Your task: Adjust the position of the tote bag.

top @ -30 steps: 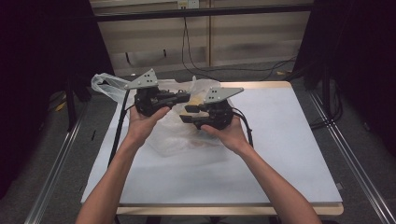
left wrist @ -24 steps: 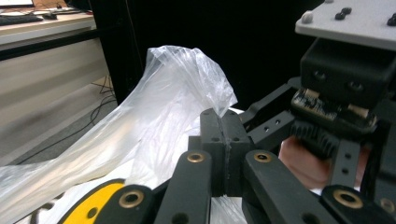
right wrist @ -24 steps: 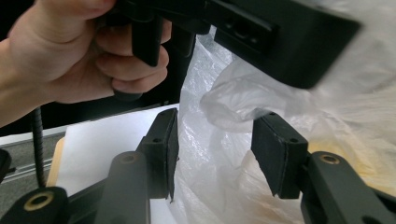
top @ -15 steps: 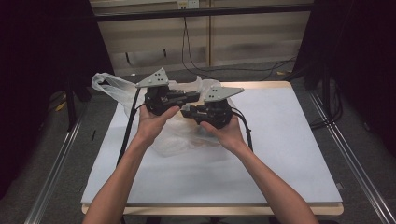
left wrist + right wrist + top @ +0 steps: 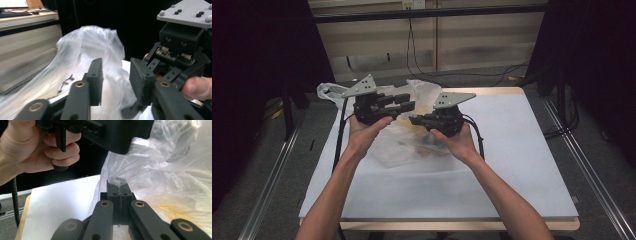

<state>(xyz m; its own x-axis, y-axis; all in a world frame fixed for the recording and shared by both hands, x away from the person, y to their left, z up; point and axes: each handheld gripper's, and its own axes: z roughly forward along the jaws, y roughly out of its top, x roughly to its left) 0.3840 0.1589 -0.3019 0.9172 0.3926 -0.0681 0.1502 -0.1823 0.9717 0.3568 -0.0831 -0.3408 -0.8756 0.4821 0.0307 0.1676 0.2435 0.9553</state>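
The thin, limp, slippery plastic bag (image 5: 407, 142), lying crumpled on the worktop (image 5: 522, 165), is pinched at a gathered fold by the closed right gripper (image 5: 119, 188); the left gripper (image 5: 116, 77), just opening, holds nothing.

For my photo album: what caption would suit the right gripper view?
Right gripper pinching a fold of the clear plastic bag above the white table.
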